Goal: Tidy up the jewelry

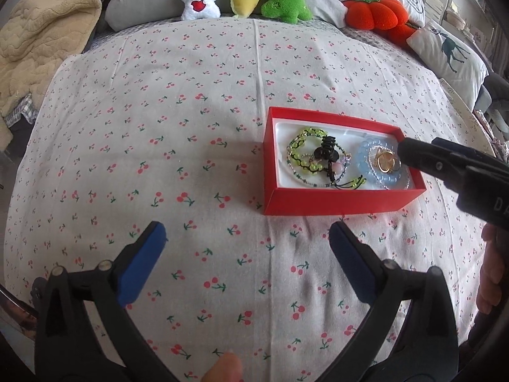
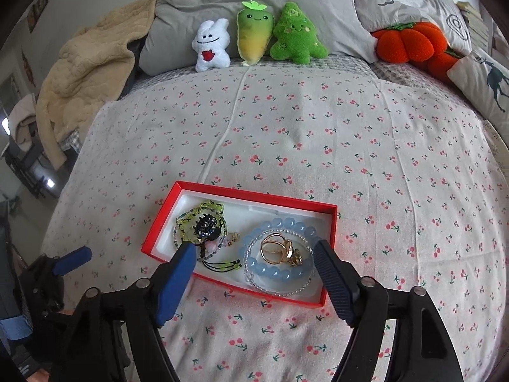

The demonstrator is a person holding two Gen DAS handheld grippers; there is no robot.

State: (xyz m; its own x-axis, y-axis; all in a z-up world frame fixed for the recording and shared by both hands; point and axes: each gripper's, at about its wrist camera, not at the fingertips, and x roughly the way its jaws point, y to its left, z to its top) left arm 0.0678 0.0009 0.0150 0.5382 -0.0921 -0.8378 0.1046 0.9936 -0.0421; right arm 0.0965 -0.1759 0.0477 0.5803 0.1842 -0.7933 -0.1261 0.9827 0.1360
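Observation:
A red box (image 1: 337, 202) (image 2: 160, 221) with a white lining lies on the cherry-print bedsheet. It holds a green beaded bracelet (image 1: 302, 145) (image 2: 203, 210), a black hair claw (image 1: 326, 151) (image 2: 206, 226), a blue beaded bracelet (image 1: 369, 172) (image 2: 273, 273) and gold rings (image 1: 386, 162) (image 2: 281, 250). My right gripper (image 2: 254, 256) is open and empty, its fingers straddling the box's near edge above the blue bracelet; it reaches into the left wrist view (image 1: 410, 151) from the right. My left gripper (image 1: 246, 238) is open and empty over bare sheet, left of and nearer than the box.
Plush toys line the pillows at the far end: a white bunny (image 2: 211, 46), a green radish (image 2: 254, 33), a green tree (image 2: 296, 35) and orange pumpkins (image 2: 410, 43). A beige blanket (image 2: 86, 73) lies at the far left. A deer-print pillow (image 2: 486, 79) sits far right.

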